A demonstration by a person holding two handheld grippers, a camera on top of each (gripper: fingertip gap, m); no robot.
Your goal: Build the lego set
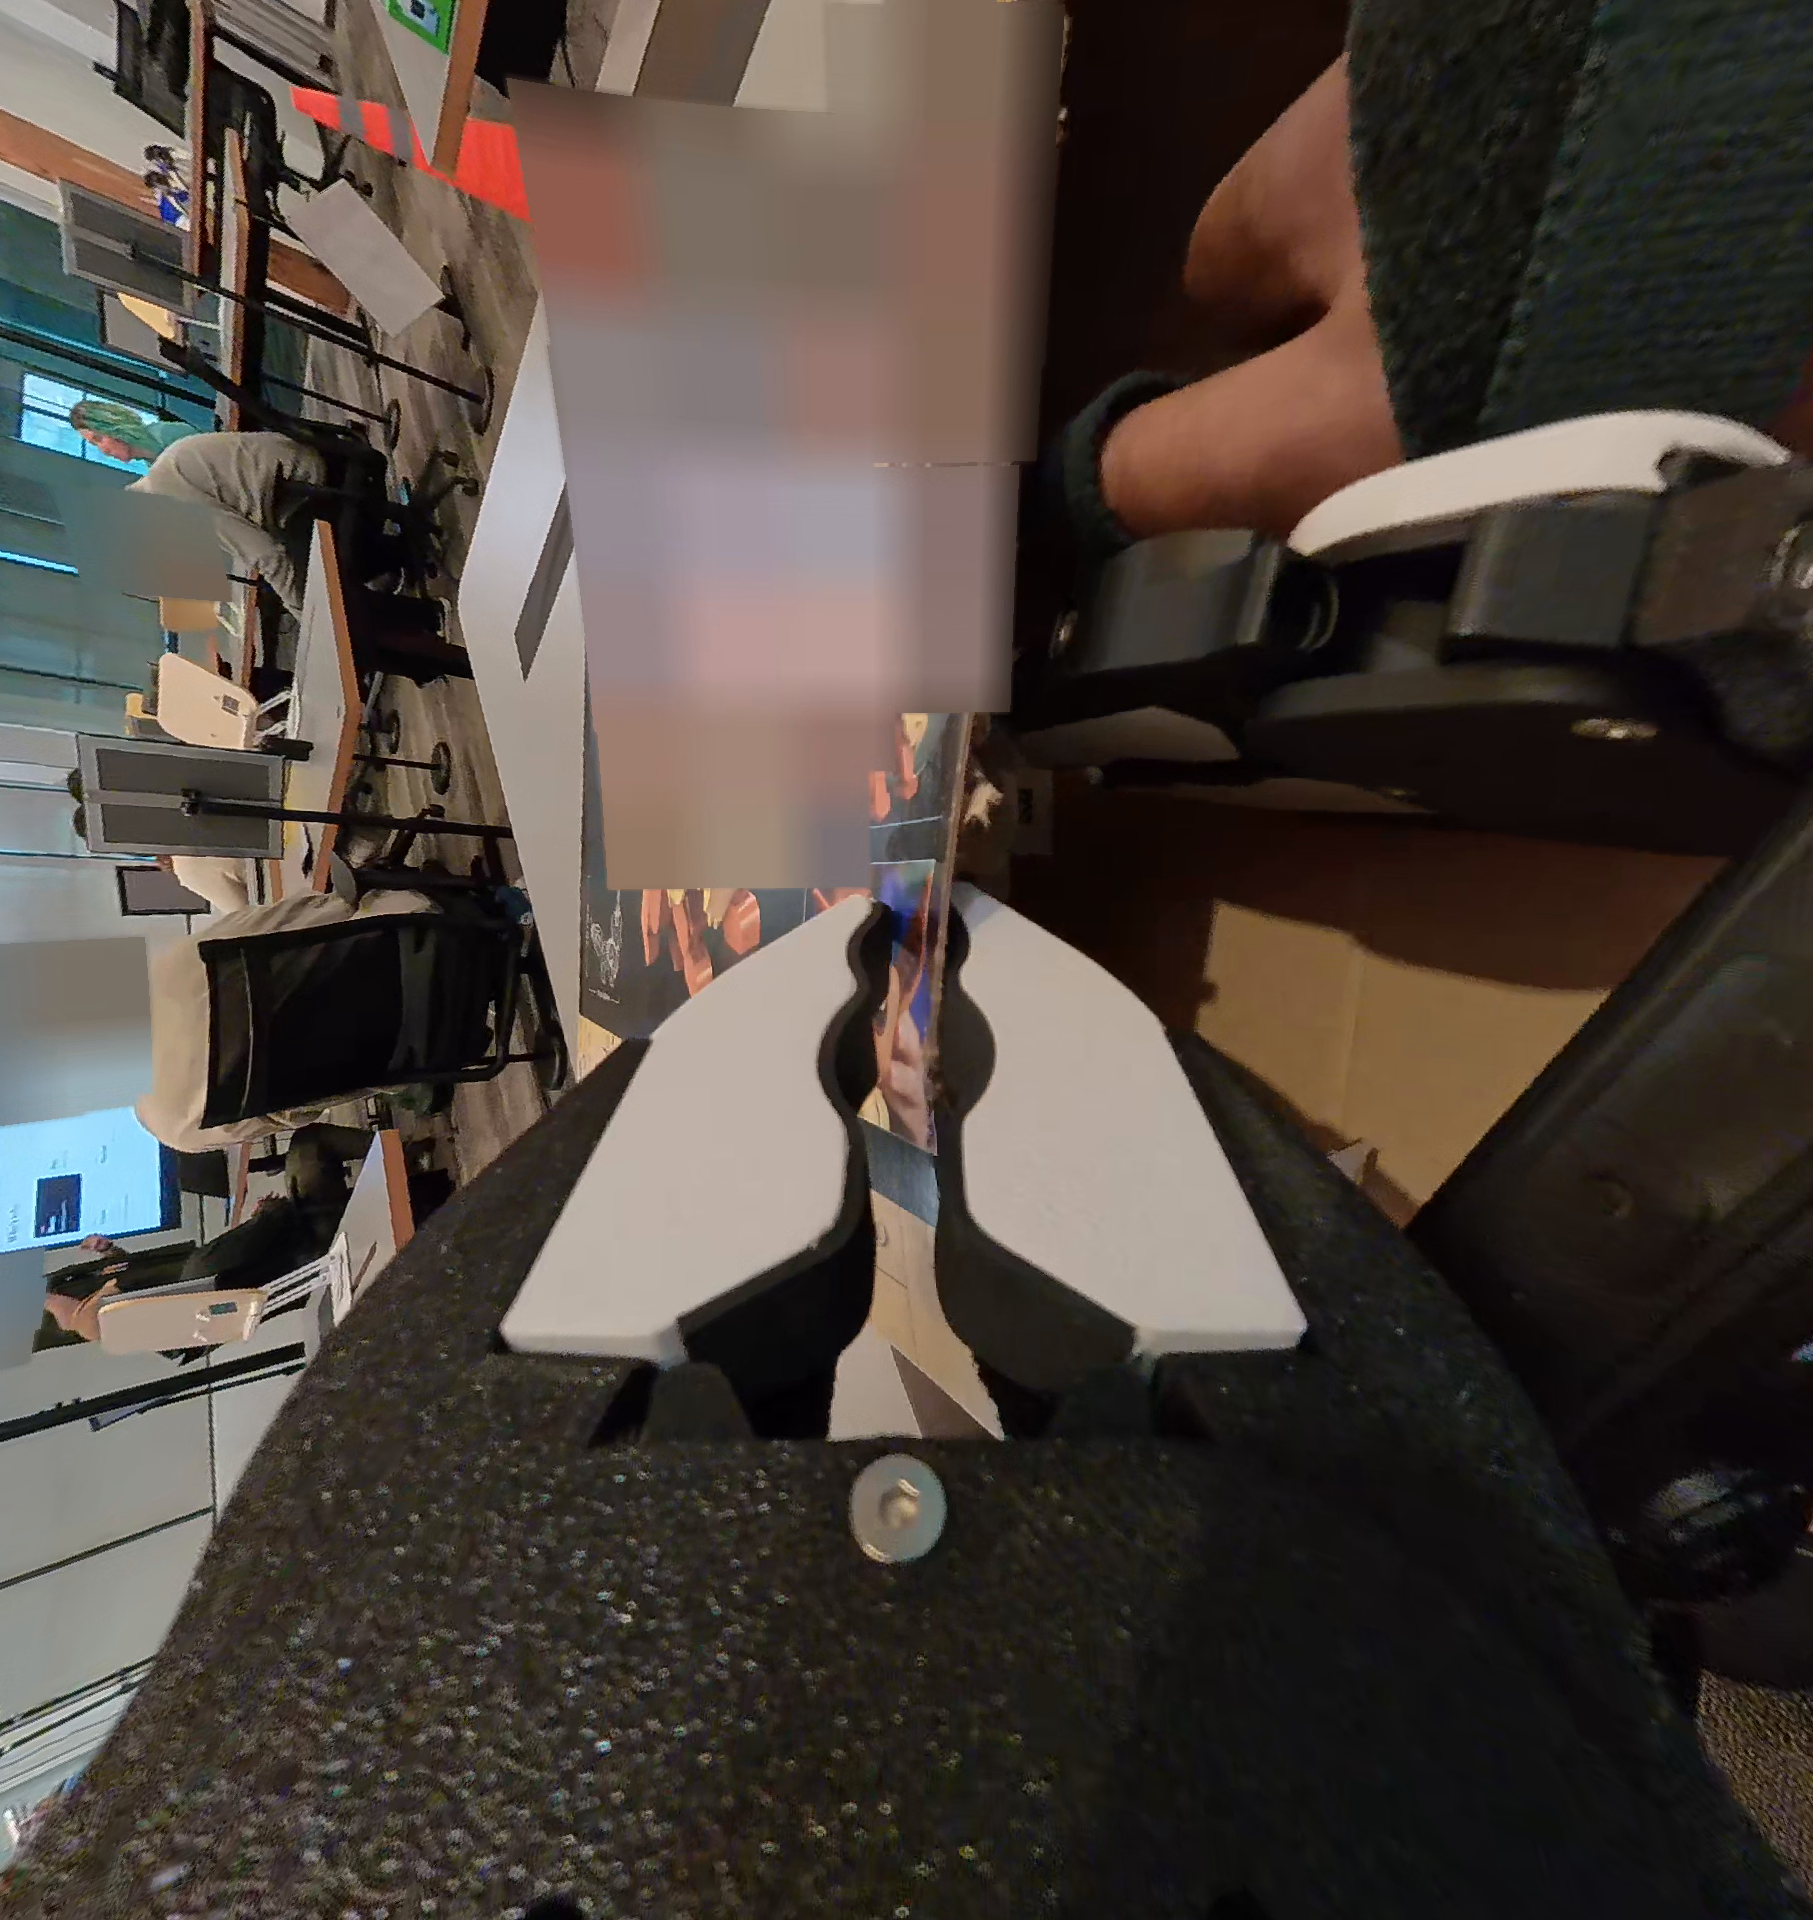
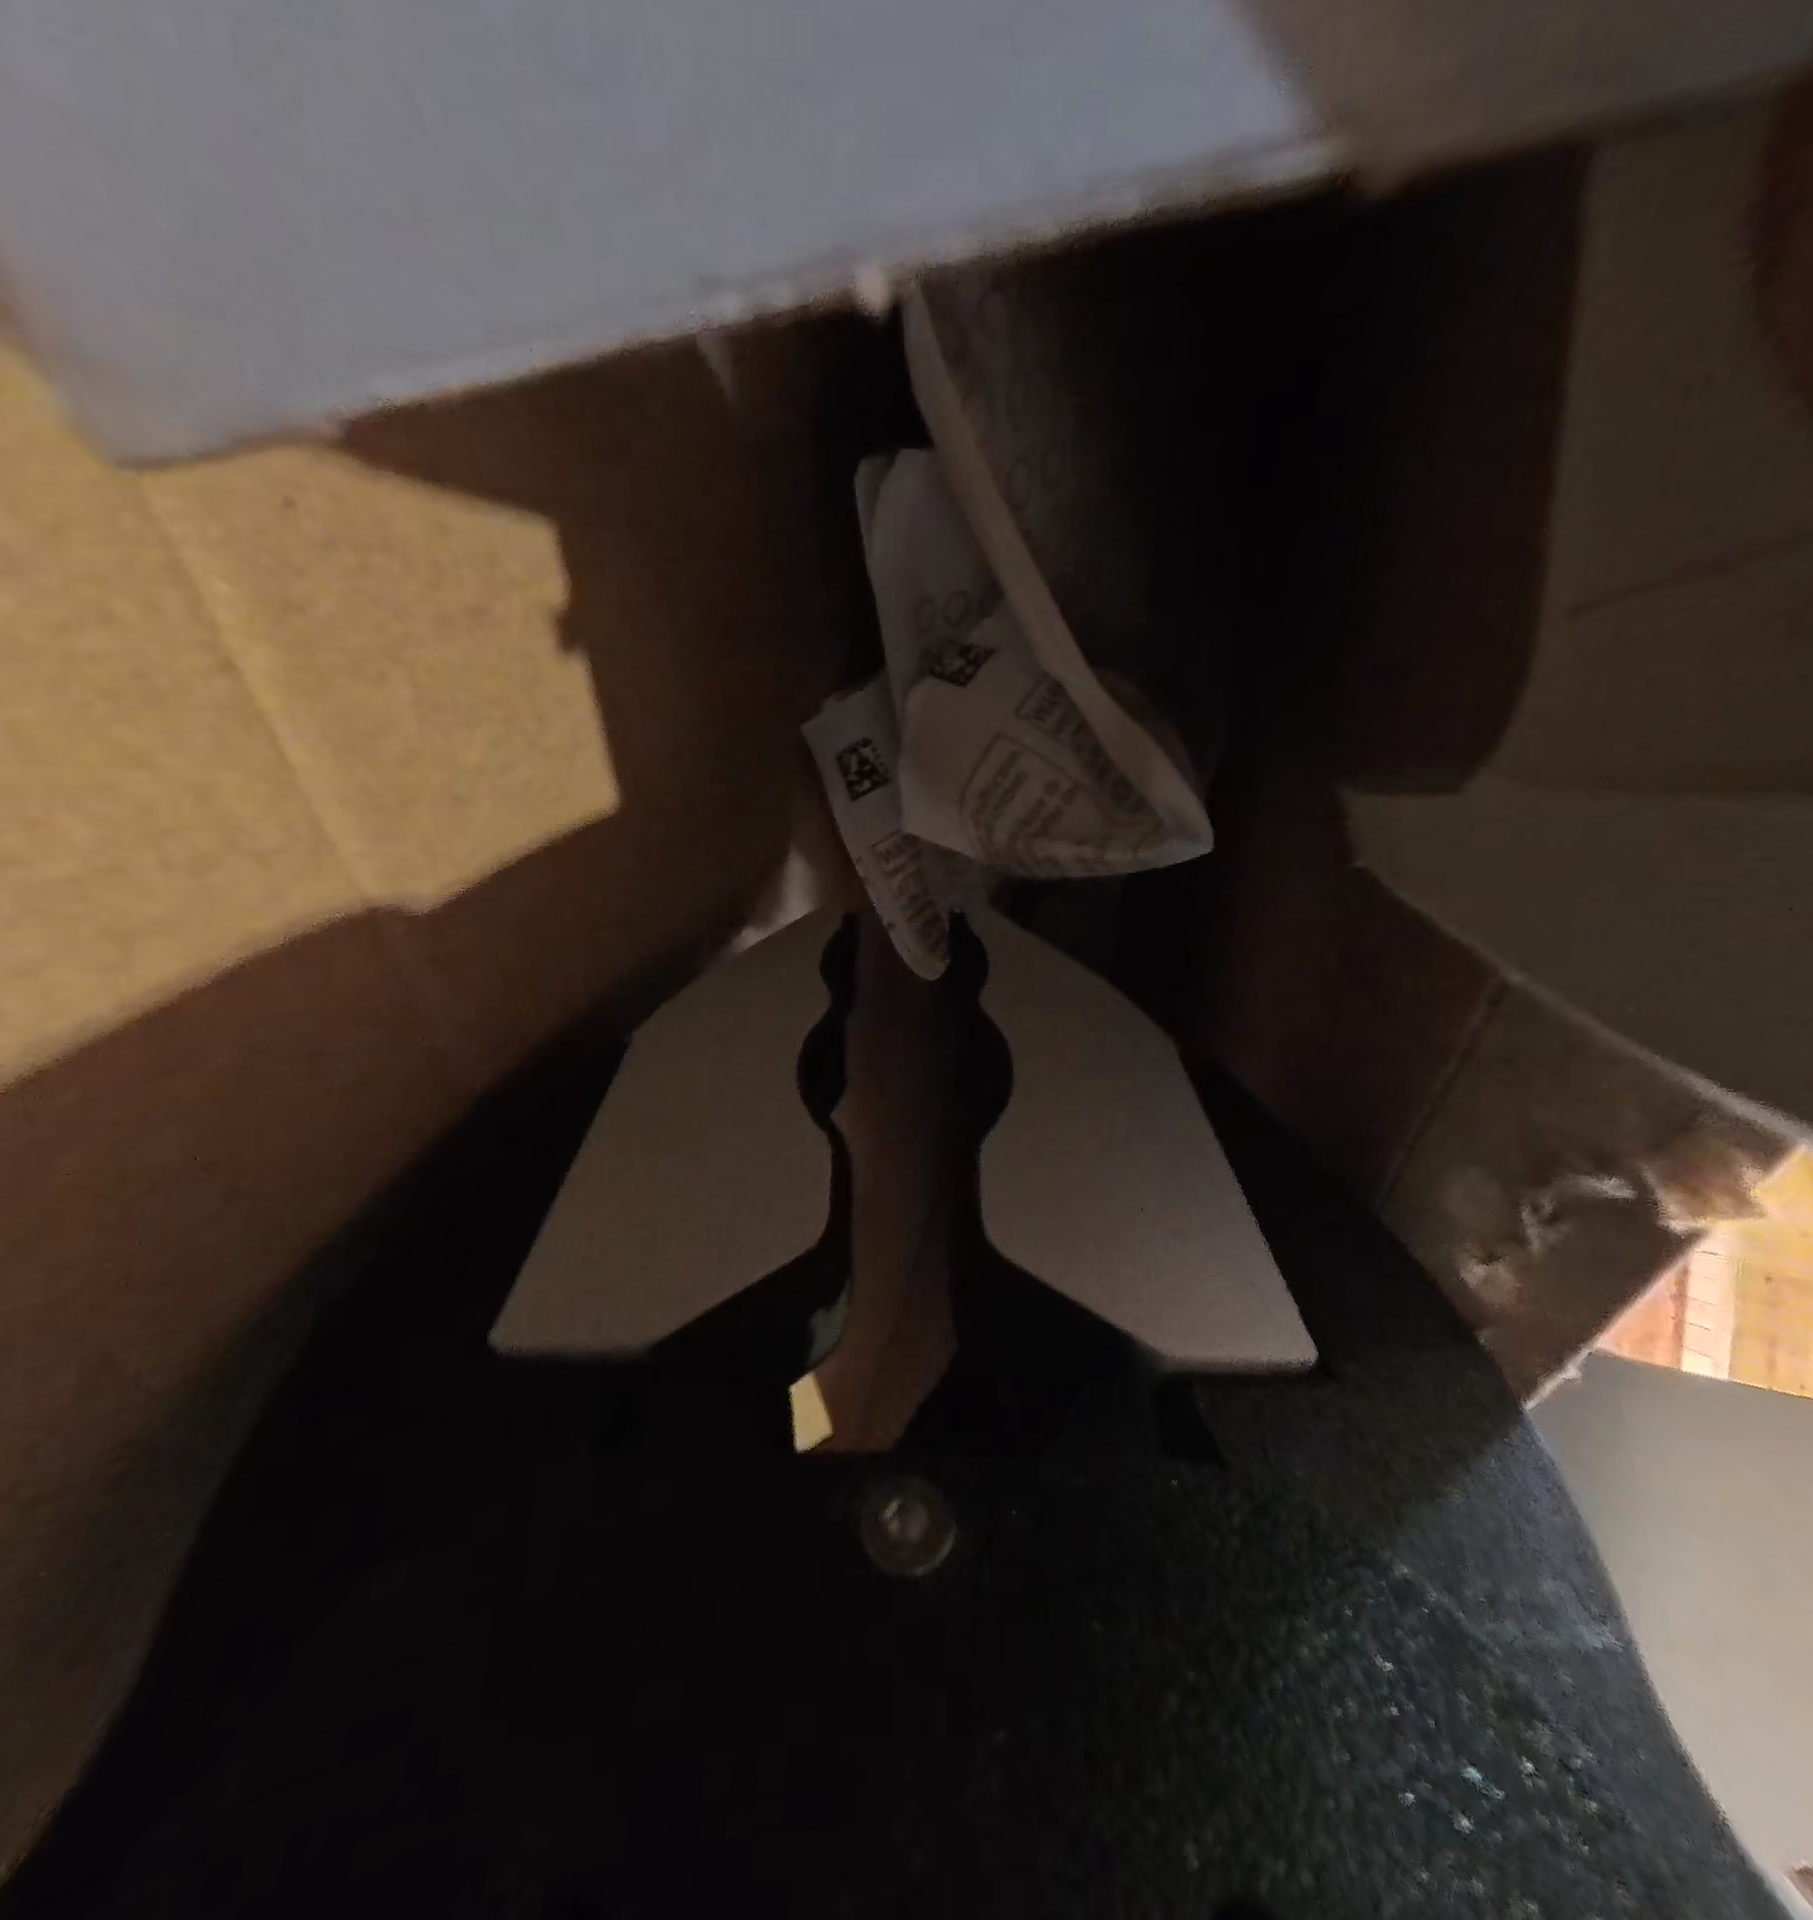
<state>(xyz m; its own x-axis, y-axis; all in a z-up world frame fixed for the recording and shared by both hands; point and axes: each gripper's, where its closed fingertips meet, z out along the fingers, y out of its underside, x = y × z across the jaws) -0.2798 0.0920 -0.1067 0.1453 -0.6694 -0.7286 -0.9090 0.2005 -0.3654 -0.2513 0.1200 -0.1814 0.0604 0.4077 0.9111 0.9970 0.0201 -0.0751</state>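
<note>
My left gripper (image 1: 917,920) is shut on the edge of the open lego box (image 1: 907,1039), whose printed wall runs edge-on between the white fingers (image 1: 736,1122). The box's brown cardboard inside (image 1: 1349,997) lies to the right. A hand (image 1: 1276,416) holds the black body of the right gripper (image 1: 1504,665), which reaches into the box. In the right wrist view, my right gripper (image 2: 907,930) is deep inside the dark box, shut on the lower corner of a white paper bag (image 2: 995,748) with printed marks. The bag hangs crumpled just beyond the fingertips.
Cardboard box walls (image 2: 258,1039) and flaps (image 2: 258,675) close around the right gripper, with a pale flap (image 2: 569,187) above. Left of the box, an office shows: a grey table (image 1: 528,499), a black mesh chair (image 1: 351,1018), desks and seated people farther off.
</note>
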